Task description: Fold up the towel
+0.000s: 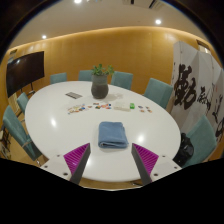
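Note:
A blue towel (pixel 113 135) lies folded in a small rectangle on the white oval table (pixel 60 125), just ahead of my fingers and midway between their lines. My gripper (pixel 110 160) is open and empty, held above the near edge of the table. Its two magenta pads (pixel 76 155) stand wide apart, one at each side, short of the towel. Nothing is between them.
A potted plant (pixel 100 82) stands at the table's middle. Small items (pixel 74 96) lie around it, and more (pixel 125 105) to its right. Teal chairs (pixel 158 93) ring the table. A screen (pixel 25 68) hangs on the left wall, a calligraphy banner (pixel 192 85) on the right.

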{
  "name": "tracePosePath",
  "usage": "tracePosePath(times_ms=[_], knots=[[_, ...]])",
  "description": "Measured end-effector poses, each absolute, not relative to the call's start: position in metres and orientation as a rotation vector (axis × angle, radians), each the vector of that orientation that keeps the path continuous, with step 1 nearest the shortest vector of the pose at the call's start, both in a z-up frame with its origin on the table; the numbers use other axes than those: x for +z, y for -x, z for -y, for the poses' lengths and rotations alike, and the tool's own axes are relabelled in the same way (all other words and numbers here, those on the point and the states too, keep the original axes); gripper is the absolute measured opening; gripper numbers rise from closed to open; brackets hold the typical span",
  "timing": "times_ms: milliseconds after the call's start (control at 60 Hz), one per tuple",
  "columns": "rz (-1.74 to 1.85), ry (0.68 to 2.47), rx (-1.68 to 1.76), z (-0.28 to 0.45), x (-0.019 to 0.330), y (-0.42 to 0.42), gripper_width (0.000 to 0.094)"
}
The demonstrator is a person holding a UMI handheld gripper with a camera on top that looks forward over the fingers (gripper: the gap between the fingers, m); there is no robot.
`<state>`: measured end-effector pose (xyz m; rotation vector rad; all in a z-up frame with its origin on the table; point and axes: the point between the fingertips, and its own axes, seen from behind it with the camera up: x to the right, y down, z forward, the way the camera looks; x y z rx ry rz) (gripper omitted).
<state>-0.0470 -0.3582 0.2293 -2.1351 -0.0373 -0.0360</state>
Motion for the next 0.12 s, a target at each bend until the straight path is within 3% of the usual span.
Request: tracePosePath(times_ms=[117], knots=[[0.028,2.132,-0.02,0.3695,0.2354,0.0534,0.0868]])
